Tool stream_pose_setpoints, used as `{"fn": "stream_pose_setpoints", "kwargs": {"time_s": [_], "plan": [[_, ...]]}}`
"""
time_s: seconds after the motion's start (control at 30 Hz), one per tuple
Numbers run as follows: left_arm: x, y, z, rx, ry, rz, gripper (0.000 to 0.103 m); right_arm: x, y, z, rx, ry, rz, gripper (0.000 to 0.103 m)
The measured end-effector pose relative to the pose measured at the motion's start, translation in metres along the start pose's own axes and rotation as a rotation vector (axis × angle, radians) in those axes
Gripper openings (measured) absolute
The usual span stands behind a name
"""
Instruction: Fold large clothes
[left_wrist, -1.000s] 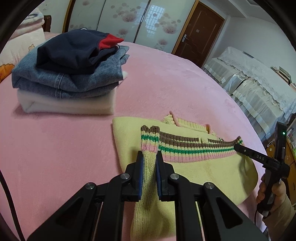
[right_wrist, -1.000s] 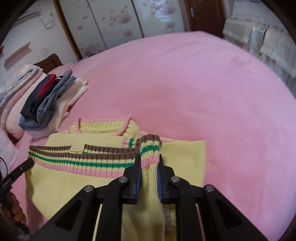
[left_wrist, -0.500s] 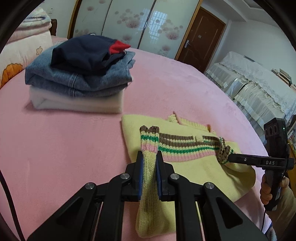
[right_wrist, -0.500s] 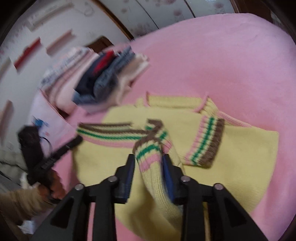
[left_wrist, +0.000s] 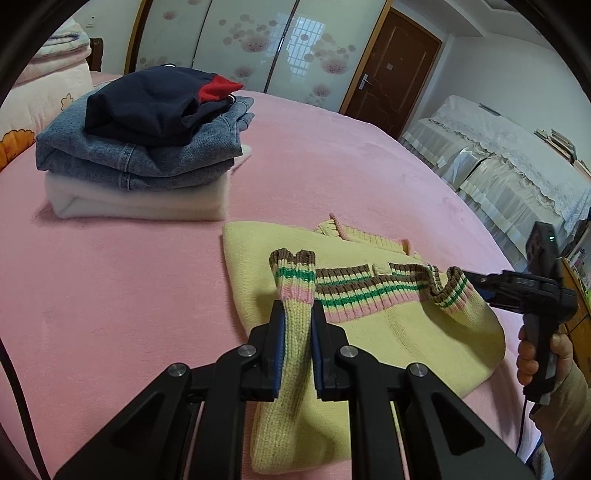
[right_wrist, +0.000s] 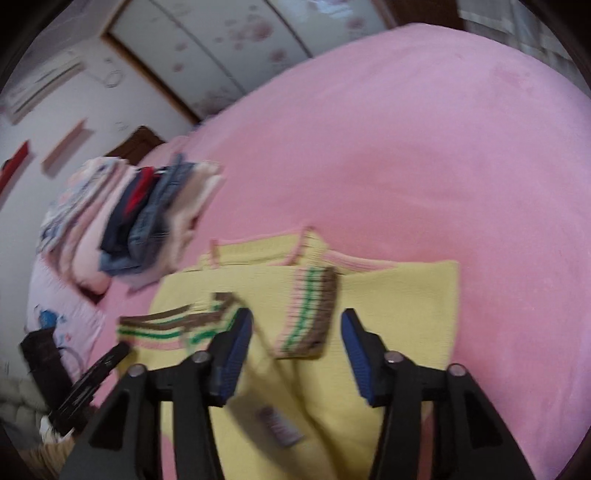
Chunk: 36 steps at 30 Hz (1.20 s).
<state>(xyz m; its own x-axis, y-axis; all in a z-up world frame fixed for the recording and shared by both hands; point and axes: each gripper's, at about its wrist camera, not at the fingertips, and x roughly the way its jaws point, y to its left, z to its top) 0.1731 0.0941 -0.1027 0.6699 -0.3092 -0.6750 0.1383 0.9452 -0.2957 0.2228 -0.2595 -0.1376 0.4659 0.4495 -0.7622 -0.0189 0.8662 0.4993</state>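
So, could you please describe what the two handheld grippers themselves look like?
Both are matte black, with angular linkage arms, silver pivot bolts and blue pads lining the fingers: left gripper, right gripper. Seen from the left, the right gripper has a pistol handle, a green light and a thin black cable.

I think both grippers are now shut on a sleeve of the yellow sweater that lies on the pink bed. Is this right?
Not quite. Only the left gripper is shut on a sleeve of the yellow sweater on the pink bed. The right gripper is open: the right wrist view shows its jaws spread wide, with the other sleeve lying loose between them.
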Motion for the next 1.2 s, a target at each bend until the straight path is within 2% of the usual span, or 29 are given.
{"fn": "stream_pose_setpoints", "kwargs": {"time_s": [0.03,0.17,0.2,0.23,0.33,0.4,0.5,0.57,0.63,0.67,0.77,0.8,0.87,0.9,1.0,1.03,1.1,1.2], "plan": [[0.001,0.0,0.0,0.003,0.004,0.001,0.01,0.005,-0.001,-0.002,0.0,0.015,-0.01,0.035],[0.003,-0.001,0.0,0.008,0.012,0.006,0.01,0.027,0.016,-0.008,-0.076,0.05,-0.089,0.033],[0.004,-0.001,0.001,0.007,0.013,0.006,0.01,0.03,0.02,-0.008,-0.101,0.048,-0.106,0.027],[0.004,-0.001,0.001,0.007,0.012,0.008,0.01,0.031,0.026,-0.009,-0.119,0.048,-0.125,0.008],[0.002,-0.001,0.003,0.005,0.006,0.006,0.01,0.019,0.035,-0.012,-0.163,-0.019,-0.194,0.006],[0.001,-0.001,0.004,0.01,0.003,0.005,0.01,0.005,0.035,-0.015,-0.149,-0.069,-0.212,0.004],[0.004,0.001,0.005,0.018,0.007,0.01,0.01,-0.008,0.03,-0.017,-0.148,-0.116,-0.302,0.004],[0.009,0.004,0.007,0.013,0.022,0.013,0.01,0.003,0.019,-0.018,-0.131,-0.07,-0.363,0.004],[0.013,0.006,0.009,0.001,0.036,0.017,0.01,0.011,0.012,-0.019,-0.115,-0.038,-0.354,0.004],[0.015,0.008,0.009,-0.006,0.04,0.019,0.01,0.008,0.013,-0.019,-0.119,-0.049,-0.359,0.004],[0.015,0.009,0.011,-0.011,0.044,0.019,0.01,-0.006,0.018,-0.017,-0.096,-0.081,-0.363,0.017],[0.015,0.009,0.011,-0.006,0.043,0.019,0.01,-0.016,0.021,-0.017,-0.096,-0.111,-0.34,0.021],[0.014,0.006,0.011,0.006,0.041,0.017,0.01,-0.032,0.028,-0.02,-0.105,-0.152,-0.283,0.037],[0.014,0.005,0.011,0.015,0.041,0.015,0.01,-0.042,0.034,-0.022,-0.125,-0.172,-0.244,0.039],[0.016,0.002,0.013,0.032,0.047,0.011,0.01,-0.043,0.05,-0.025,-0.199,-0.17,-0.223,0.055],[0.017,0.001,0.013,0.035,0.049,0.012,0.01,-0.04,0.051,-0.026,-0.222,-0.161,-0.241,0.058],[0.019,-0.001,0.014,0.037,0.053,0.011,0.01,-0.025,0.049,-0.023,-0.237,-0.117,-0.264,0.058],[0.02,-0.002,0.018,0.04,0.052,0.009,0.01,-0.008,0.034,-0.016,-0.195,-0.072,-0.215,0.058]]}}
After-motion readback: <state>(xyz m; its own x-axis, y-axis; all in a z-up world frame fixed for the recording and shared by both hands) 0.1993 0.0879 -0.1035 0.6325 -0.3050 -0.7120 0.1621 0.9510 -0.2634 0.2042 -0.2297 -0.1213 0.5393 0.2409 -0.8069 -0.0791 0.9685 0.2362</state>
